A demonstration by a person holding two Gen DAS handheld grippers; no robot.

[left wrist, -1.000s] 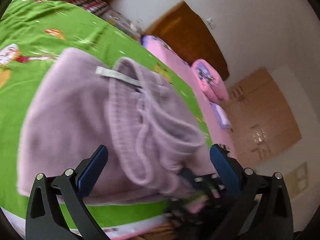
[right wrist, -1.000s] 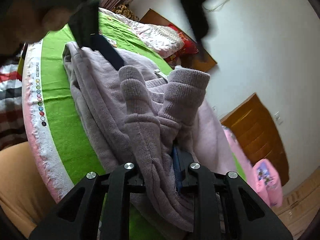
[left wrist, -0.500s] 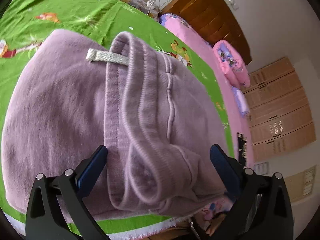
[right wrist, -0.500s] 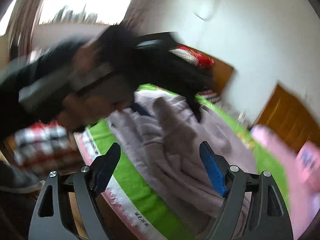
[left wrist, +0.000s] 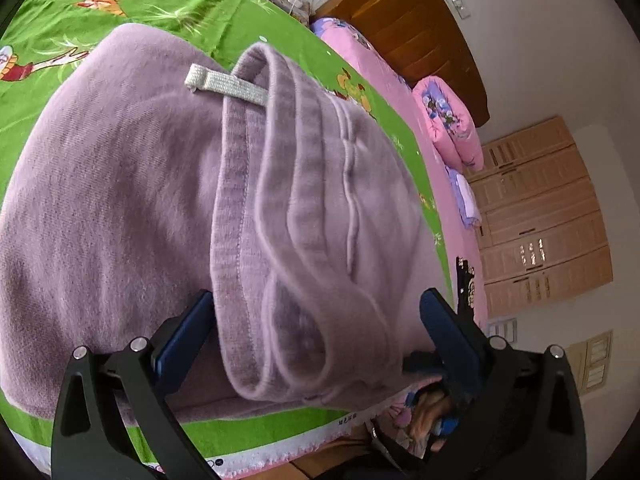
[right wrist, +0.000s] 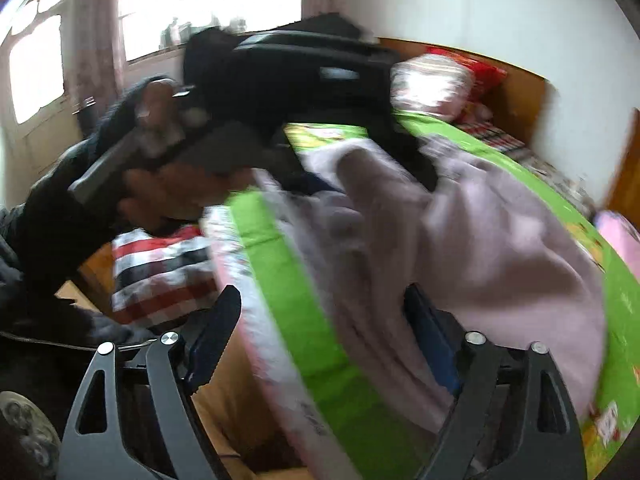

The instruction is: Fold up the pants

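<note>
Lilac fleece pants (left wrist: 132, 208) lie folded in a pile on the green cartoon bedsheet (left wrist: 160, 4). The ribbed waistband (left wrist: 288, 216) is doubled over on top, with a grey drawstring tip (left wrist: 224, 85) sticking out. My left gripper (left wrist: 316, 340) is open, its jaws straddling the near end of the waistband without closing on it. In the blurred right wrist view the pants (right wrist: 480, 236) lie on the sheet. My right gripper (right wrist: 324, 344) is open and empty over the bed's edge.
A pink quilt (left wrist: 452, 124) and wooden headboard (left wrist: 416, 32) lie beyond the pants. A pale wardrobe (left wrist: 536, 220) stands behind. The person's arm and the other gripper (right wrist: 280, 80) loom in the right wrist view, with a striped cloth (right wrist: 160, 272) beside the bed edge.
My right gripper let go of the pants, opened and pulled back to the bed's edge. The waistband fold dropped and settled flat. My left gripper stayed open over it.
</note>
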